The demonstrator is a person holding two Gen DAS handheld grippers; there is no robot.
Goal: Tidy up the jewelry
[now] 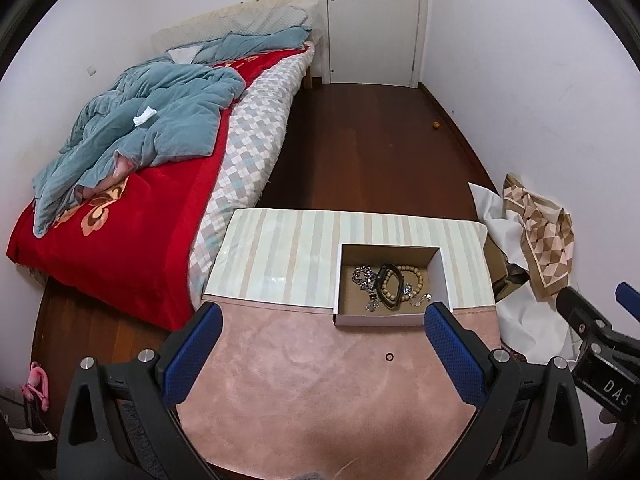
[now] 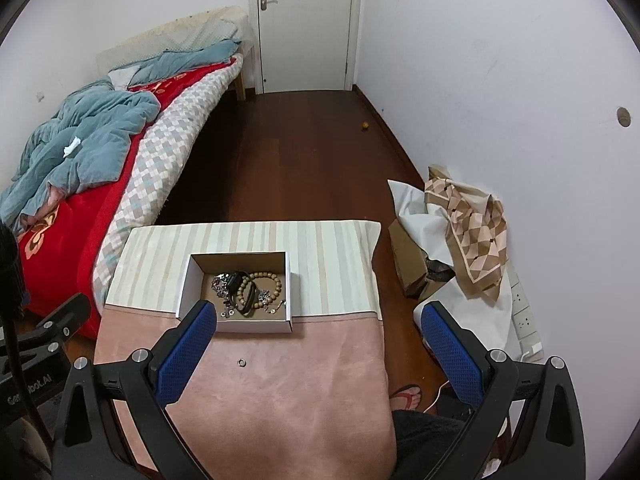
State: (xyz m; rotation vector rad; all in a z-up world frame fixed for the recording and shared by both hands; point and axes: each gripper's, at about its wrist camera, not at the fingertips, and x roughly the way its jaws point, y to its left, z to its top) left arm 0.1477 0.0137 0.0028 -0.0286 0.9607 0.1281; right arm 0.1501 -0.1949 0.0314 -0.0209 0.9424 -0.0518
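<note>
The left gripper [image 1: 323, 322] hangs low in the centre of its view with its blue pads spread wide and nothing between them; the right gripper [image 2: 318, 322] is likewise released and empty, its left pad overlapping the near-left corner of the box in its own view. Both hover above the pink cloth [image 1: 320, 392] that covers the near half of the table. On that cloth, alone and just in front of the box, lies a small ring [image 1: 388, 356], seen again left of centre in the right wrist view [image 2: 241, 362]. Beyond it, the open cardboard box [image 2: 236, 325] straddles the seam between the pink cloth and the striped cloth [image 2: 320, 248], and holds a tangle: a silver chain [image 1: 362, 276], a black band [image 1: 387, 286] and a wooden bead bracelet [image 1: 414, 276], all touching or overlapping. The ring looks like the last loose piece, and it is the risky one: flat, thin and small against wide padded fingers, it could slip or flick away when pinched, and might roll off the table edge onto the dark wood floor [image 2: 304, 152]. A low approach could drag and bunch the soft cloth. A pad could also nudge the light box or snag the chain.
</note>
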